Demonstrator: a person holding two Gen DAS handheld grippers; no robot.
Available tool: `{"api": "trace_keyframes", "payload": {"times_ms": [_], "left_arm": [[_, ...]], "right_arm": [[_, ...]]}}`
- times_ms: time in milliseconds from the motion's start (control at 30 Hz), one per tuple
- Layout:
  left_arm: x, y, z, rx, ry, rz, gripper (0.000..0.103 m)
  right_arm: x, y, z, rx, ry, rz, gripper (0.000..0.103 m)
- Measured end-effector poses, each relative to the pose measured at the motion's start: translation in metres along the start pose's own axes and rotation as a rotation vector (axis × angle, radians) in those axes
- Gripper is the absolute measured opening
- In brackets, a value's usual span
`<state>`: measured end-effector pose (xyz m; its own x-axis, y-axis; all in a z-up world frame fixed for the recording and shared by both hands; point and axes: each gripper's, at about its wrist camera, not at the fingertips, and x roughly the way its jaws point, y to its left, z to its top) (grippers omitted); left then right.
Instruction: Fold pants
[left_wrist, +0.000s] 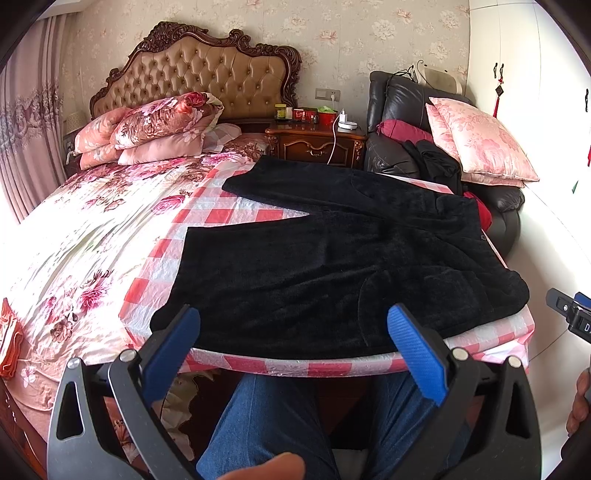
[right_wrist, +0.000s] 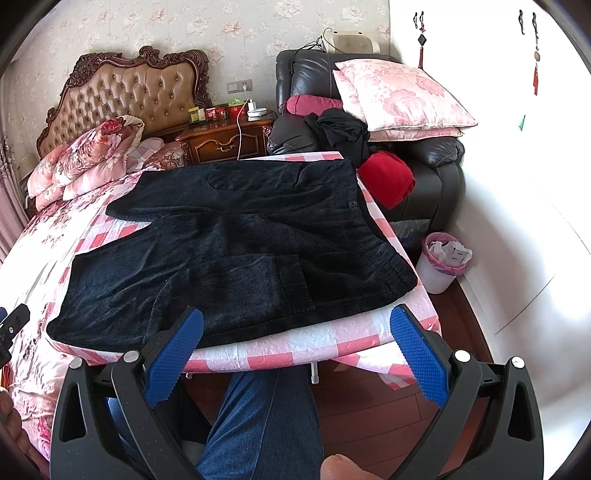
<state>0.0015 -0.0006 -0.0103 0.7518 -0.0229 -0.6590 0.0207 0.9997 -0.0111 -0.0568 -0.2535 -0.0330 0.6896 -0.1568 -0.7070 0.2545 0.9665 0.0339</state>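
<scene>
Black fuzzy pants (left_wrist: 332, 258) lie spread flat on a table with a red-and-white checked cloth (left_wrist: 236, 214), legs pointing left and apart, waistband to the right. They also show in the right wrist view (right_wrist: 236, 251). My left gripper (left_wrist: 293, 314) is open and empty, held just short of the near hem of the front leg. My right gripper (right_wrist: 297, 317) is open and empty, held at the near table edge by the waist end. The checked cloth (right_wrist: 295, 347) shows bare along the front edge.
A bed with a floral quilt (left_wrist: 85, 236) lies to the left. A nightstand (left_wrist: 314, 142), a black armchair (right_wrist: 436, 162) with pink pillows and clothes, and a white bin (right_wrist: 441, 262) stand behind and right. My legs in jeans (left_wrist: 266, 421) are under the table.
</scene>
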Motion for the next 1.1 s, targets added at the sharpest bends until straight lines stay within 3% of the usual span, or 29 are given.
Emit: {"api": "trace_keyframes", "payload": {"times_ms": [1100], "left_arm": [[0.0024,0.0005,-0.0047,-0.006,0.005,-0.004,0.102]], "right_arm": [[-0.0006,-0.0001,0.0012,-0.002,0.000,0.001,0.099]]}}
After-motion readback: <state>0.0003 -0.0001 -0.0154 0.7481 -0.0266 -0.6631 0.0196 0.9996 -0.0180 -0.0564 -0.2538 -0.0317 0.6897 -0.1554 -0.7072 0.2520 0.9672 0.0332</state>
